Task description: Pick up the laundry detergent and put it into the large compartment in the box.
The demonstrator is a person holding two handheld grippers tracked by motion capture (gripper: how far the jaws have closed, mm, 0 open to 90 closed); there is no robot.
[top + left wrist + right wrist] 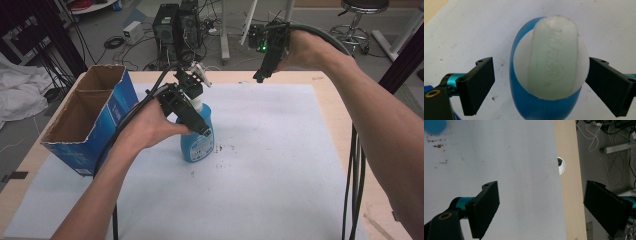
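Observation:
A blue spray bottle [196, 145] with a white head stands upright on the white mat [280, 165], left of the middle. My left gripper [200, 121] reaches down over it from above. In the left gripper view the white head [552, 57] sits between the open jaws of the left gripper [540, 65]: the right jaw is at the head's edge, while the left jaw stands apart from the blue body [544, 108]. My right gripper [260, 76] hangs in the air above the far edge of the mat, open and holding nothing [541, 188].
An open blue cardboard box [87, 117] stands at the table's left side, close to the bottle. Dark specks [220, 148] dot the mat by the bottle. A round cable hole [561, 165] sits in the wooden table edge. Cables [352, 175] trail down at the right.

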